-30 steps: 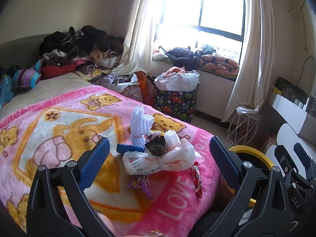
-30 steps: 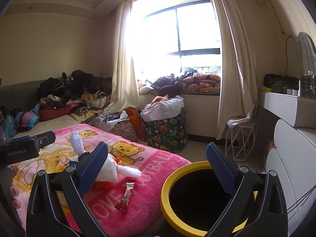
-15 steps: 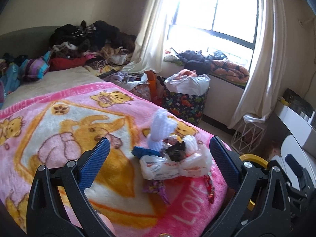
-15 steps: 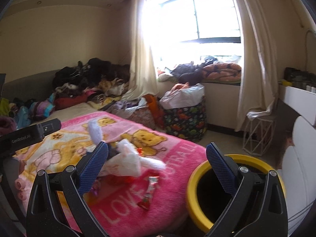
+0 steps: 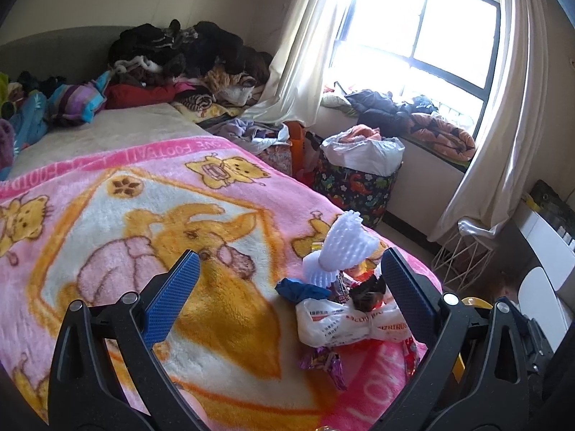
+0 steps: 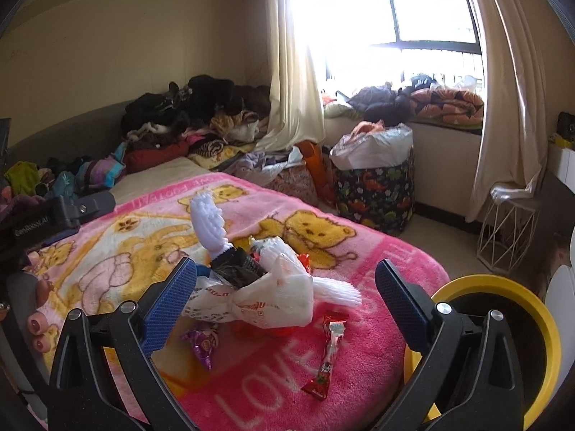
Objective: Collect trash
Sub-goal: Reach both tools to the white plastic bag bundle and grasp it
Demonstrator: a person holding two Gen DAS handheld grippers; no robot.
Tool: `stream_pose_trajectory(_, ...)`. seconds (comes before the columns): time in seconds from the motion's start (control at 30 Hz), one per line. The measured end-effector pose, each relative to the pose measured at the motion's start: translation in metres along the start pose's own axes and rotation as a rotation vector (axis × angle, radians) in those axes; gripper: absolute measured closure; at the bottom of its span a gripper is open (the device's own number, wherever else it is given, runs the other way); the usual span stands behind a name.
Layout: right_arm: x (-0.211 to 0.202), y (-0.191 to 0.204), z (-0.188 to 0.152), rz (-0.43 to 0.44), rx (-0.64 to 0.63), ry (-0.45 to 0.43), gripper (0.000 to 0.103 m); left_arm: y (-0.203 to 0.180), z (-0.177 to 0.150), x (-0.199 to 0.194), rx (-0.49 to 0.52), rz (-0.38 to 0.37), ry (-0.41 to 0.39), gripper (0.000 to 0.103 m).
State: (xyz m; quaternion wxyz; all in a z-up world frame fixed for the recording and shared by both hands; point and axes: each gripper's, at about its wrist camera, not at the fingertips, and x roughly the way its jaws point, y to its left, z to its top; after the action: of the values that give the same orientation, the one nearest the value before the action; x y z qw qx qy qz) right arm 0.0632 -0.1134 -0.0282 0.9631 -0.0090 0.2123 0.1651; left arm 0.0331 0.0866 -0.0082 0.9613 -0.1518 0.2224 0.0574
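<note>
A heap of trash lies on the pink blanket (image 6: pixel 377 251) near the bed's corner: a white plastic bag (image 6: pixel 266 298), white foam netting (image 6: pixel 208 222), a black bag (image 6: pixel 233 269), a purple wrapper (image 6: pixel 201 344) and a red wrapper (image 6: pixel 329 359). The bag (image 5: pixel 345 323) and netting (image 5: pixel 345 248) also show in the left wrist view. My right gripper (image 6: pixel 287 309) is open above the heap. My left gripper (image 5: pixel 287 298) is open, with the heap toward its right finger. A yellow-rimmed bin (image 6: pixel 532 309) stands beside the bed at right.
Piled clothes (image 6: pixel 201 115) cover the bed's far end. A dinosaur-print hamper (image 6: pixel 373 186) stands by the window. A white wire stool (image 6: pixel 503 230) stands near the curtain, with white furniture (image 5: pixel 546 230) at right. The left gripper's body (image 6: pixel 46 215) shows at the right view's left edge.
Both grippers have swung left toward the bed. The trash heap now sits between the right gripper's fingers, and the yellow bin has slid to the right edge of both views.
</note>
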Motion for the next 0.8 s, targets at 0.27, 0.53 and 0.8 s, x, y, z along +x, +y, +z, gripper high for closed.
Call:
stream_pose_trajectory(0.27,0.042,-0.019,-0.001,0.029,0.054,0.09,0.006,-0.011,0.01,0.041,0.008,-0.063,0.079,0.01)
stream_pose_trajectory(0.53,0.078,-0.028,-0.009,0.106,0.073,0.18,0.011,-0.036,0.012,0.082,0.042,-0.126,0.165,0.01)
stream_pose_trajectory(0.8,0.104,-0.02,-0.018,0.218,0.069,0.28,0.042,-0.036,0.017,0.115,0.002,-0.154,0.234,0.011)
